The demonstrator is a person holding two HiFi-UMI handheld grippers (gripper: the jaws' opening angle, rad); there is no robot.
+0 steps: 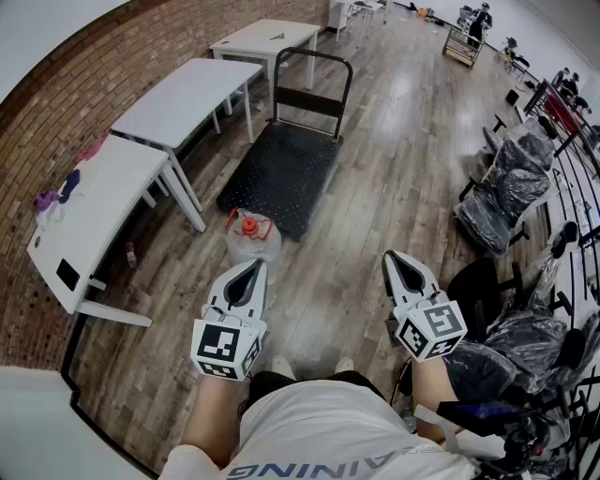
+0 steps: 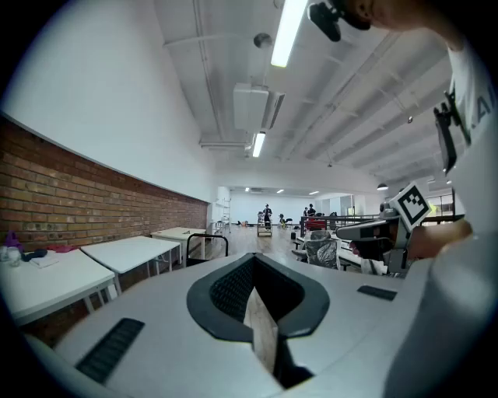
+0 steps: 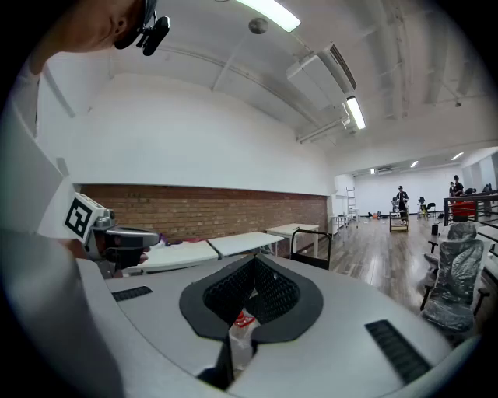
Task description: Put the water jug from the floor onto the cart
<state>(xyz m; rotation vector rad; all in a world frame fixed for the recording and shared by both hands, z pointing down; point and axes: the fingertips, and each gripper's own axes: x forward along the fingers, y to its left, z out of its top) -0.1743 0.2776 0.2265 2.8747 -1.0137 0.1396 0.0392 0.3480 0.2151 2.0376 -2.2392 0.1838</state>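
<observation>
The water jug (image 1: 251, 236), clear plastic with a red cap and red handle, stands on the wooden floor just in front of the black flat cart (image 1: 281, 167). The cart's upright handle (image 1: 313, 80) is at its far end. My left gripper (image 1: 255, 266) is held nearly level right behind the jug, jaws together and empty. To the right, my right gripper (image 1: 391, 255) hangs over bare floor, its jaws together too. In the right gripper view a sliver of the jug (image 3: 243, 326) shows through the slit under the jaws. The cart handle (image 2: 207, 244) shows far off in the left gripper view.
White tables (image 1: 187, 98) line the brick wall on the left, the nearest one (image 1: 89, 220) holding small items. Plastic-wrapped office chairs (image 1: 506, 183) crowd the right side. People and a trolley stand at the far end of the hall (image 1: 473, 28).
</observation>
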